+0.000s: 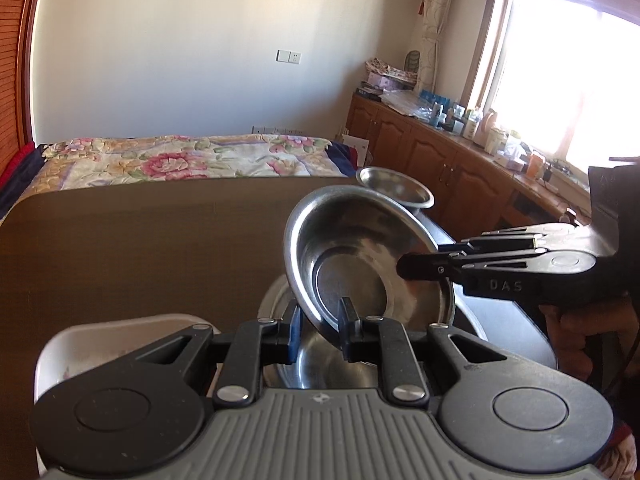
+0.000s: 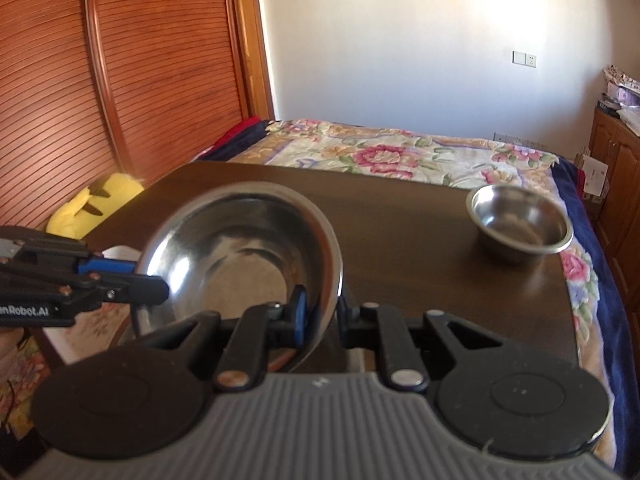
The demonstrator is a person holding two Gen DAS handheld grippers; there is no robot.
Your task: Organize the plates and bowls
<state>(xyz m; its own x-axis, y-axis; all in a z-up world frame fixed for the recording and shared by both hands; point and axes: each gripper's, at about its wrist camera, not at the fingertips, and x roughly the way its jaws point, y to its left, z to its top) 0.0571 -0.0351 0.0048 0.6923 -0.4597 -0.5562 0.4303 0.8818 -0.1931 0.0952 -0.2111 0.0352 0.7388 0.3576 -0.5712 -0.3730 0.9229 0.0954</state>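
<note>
Right wrist view, dark brown table (image 2: 400, 216) before floral bed (image 2: 360, 152), both grippers' fingers pinching steel bowl (image 2: 240, 240).

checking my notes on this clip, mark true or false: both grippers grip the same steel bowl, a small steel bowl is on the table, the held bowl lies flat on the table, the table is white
1. Both the left gripper and the right gripper grip the large steel bowl: true.
2. A small steel bowl sits on the table: true.
3. The held bowl lies flat on the table: false, it is tilted and lifted.
4. The table is white: false, it is dark brown.
</note>
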